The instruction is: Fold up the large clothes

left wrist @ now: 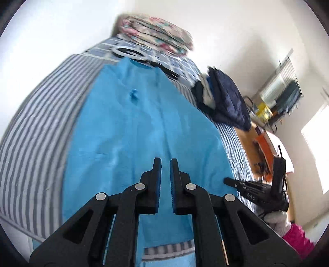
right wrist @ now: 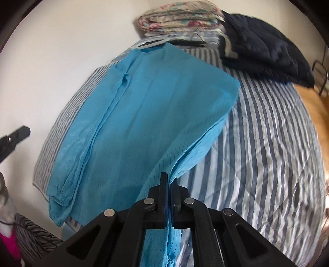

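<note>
Striped bedding point(right wrist: 267, 143) covers the bed on which the work is done, with white walls behind. Right gripper point(right wrist: 169, 184) is clamped on an edge of the blue garment point(right wrist: 144, 115), the cloth pinched between its pads and drawn up into a ridge that runs back toward the spread part. Left gripper point(left wrist: 165, 164) hangs above the same garment with its jaws nearly together and no cloth seen between them. From the left wrist view the garment lies lengthwise down the bed, mostly flat, with a cuffed sleeve at the near corner in the right wrist view. Farther off sit a dark navy bundle point(right wrist: 265, 49) and a folded floral quilt point(right wrist: 181, 16) at the far end of the bed. My reading is that a side fold is under way: the lifted edge wants carrying across the body of the garment and laying down flat, with the free gripper likely needed to catch the matching edge so the fold stays straight.
</note>
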The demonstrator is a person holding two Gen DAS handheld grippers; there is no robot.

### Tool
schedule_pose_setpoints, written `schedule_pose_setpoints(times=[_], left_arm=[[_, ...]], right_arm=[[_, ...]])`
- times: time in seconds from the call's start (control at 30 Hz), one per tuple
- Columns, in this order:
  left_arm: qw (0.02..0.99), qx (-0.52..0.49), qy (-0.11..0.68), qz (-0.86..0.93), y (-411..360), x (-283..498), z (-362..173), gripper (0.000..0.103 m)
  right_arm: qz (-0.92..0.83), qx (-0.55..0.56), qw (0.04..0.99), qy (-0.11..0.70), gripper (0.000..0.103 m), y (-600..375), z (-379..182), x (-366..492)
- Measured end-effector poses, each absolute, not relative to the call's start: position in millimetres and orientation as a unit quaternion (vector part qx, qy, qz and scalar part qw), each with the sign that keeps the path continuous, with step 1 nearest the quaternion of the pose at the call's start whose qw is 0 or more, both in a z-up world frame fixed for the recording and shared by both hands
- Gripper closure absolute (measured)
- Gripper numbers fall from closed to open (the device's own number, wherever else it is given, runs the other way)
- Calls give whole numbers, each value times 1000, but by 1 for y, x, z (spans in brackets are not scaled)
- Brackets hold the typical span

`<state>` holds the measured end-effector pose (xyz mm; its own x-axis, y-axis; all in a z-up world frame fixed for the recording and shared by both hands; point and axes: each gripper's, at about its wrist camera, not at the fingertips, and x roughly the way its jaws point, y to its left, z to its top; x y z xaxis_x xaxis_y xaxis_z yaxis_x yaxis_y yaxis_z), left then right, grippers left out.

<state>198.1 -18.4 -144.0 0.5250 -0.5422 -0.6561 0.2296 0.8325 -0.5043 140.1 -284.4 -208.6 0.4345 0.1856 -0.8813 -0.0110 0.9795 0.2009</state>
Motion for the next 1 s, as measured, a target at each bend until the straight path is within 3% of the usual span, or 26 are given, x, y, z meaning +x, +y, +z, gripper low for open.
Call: schedule_pose_setpoints(times=[0.3, 0.67, 0.8, 0.9, 1.0], left_arm=[[842, -285, 427, -164, 66, 225, -168, 97], [856, -303, 396, -136, 99, 234, -159, 97], [856, -309, 392, -132, 104, 235, -158, 97], [854, -310, 395, -134, 103, 237, -159, 97], [853, -308, 399, -139, 100, 238, -161, 97]], right_arm=[[101, -80, 841, 526, 103, -170, -199, 170], [159, -247, 771, 565, 103, -37, -279, 172], [169, -201, 774, 576, 97, -45, -280, 172], [197, -110, 790, 570, 76, -68, -257, 173], [225, -25, 801, 554, 75, -95, -231, 167]])
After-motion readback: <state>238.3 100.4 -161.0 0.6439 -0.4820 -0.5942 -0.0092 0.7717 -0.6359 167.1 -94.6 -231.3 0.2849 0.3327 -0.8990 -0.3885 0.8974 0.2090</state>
